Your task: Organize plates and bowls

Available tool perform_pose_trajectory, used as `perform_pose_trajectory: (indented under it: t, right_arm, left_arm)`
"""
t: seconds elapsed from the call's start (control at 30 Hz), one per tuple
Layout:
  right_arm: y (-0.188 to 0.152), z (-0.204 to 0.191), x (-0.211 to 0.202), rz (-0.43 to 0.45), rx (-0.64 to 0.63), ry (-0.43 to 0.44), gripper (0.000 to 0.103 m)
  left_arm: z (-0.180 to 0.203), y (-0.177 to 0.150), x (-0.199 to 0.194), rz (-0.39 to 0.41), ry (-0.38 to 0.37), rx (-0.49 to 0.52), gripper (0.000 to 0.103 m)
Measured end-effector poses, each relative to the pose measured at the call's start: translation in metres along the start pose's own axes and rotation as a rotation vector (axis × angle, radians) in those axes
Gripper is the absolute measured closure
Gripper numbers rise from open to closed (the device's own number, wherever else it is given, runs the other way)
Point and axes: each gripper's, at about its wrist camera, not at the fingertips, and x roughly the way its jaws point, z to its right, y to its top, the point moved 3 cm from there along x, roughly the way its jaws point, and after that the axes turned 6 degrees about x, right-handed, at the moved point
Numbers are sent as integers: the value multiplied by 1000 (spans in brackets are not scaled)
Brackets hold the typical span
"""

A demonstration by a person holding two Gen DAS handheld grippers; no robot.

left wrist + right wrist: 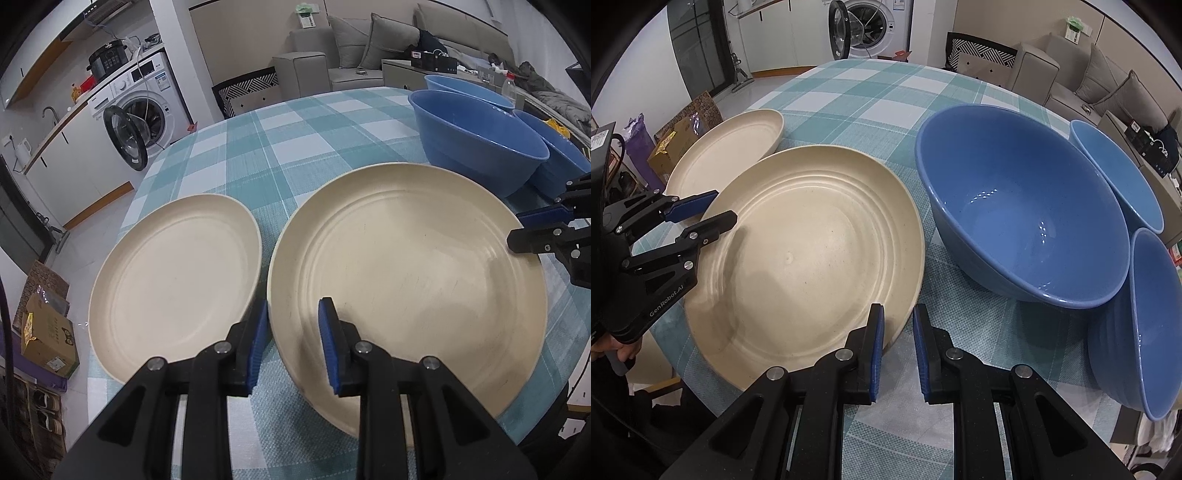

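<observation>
The counter (pixel 871 88) carries a teal-and-white checked cloth. Two cream plates lie on it side by side: a large plate (pixel 406 280) and a small plate (pixel 173 273), their rims close together but apart.

The left gripper (pixel 295 332) straddles the near-left rim of the large plate. One of its fingers (pixel 328 332) sits inside the plate, the other in the gap between the two plates. The fingers stand narrowly spread; whether they pinch the rim cannot be told.

The right gripper (pixel 898 343) straddles the opposite rim of the same plate. Its fingers (pixel 877 339) are drawn in to their narrowest, with the rim between them.

Three blue bowls stand beyond the large plate: a large bowl (pixel 1023 221), a far bowl (pixel 1115 177) and a near bowl (pixel 1152 332), the last tilted against the large one.
</observation>
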Motion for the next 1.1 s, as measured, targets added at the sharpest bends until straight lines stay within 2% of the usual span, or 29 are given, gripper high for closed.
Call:
perform_pose_trajectory:
  t: [0.23, 0.47, 0.5, 0.53, 0.6, 0.67, 0.73, 0.87, 0.93, 0.97, 1.0, 1.03, 1.07, 1.1]
  right_arm:
    - [0, 0, 0, -2, -2, 2, 87]
    - [-3, -3, -2, -2, -14, 16, 80]
    - [-3, -3, -2, -1, -14, 19, 80]
    - [-3, -3, -4, 2, -14, 24, 79]
    - [-3, -3, -8, 11, -21, 37, 73]
    - [-3, -5, -13, 20, -32, 44, 69]
    - [-3, -8, -18, 29, -43, 50, 66]
    - [-1, -13, -27, 47, -55, 82, 54]
    - [0, -16, -33, 58, -62, 95, 52]
    - [1, -18, -36, 65, -64, 99, 45]
    - [2, -20, -40, 77, -69, 102, 36]
    - [3, -21, -43, 88, -71, 100, 33]
    - [4, -24, -47, 100, -77, 103, 32]
    - [5, -27, -52, 111, -86, 113, 31]
  left_arm:
    - [2, -4, 1, -14, -9, 1, 75]
    - [-3, -5, -4, -7, -22, -16, 74]
    - [-3, -5, -4, -6, -26, -20, 72]
    - [-4, -5, -5, -3, -31, -27, 67]
    - [-6, -5, -8, 6, -43, -41, 57]
    - [-9, -5, -12, 20, -57, -56, 56]
    - [-13, -5, -16, 31, -74, -75, 50]
    - [-23, -4, -27, 62, -92, -109, 49]
    - [-28, -4, -33, 75, -90, -124, 46]
    - [-32, -5, -37, 83, -92, -133, 45]
    - [-36, -5, -40, 93, -98, -142, 41]
    - [-40, -5, -44, 105, -105, -152, 27]
    - [-44, -4, -48, 121, -104, -164, 18]
    - [-48, -4, -52, 136, -94, -177, 2]
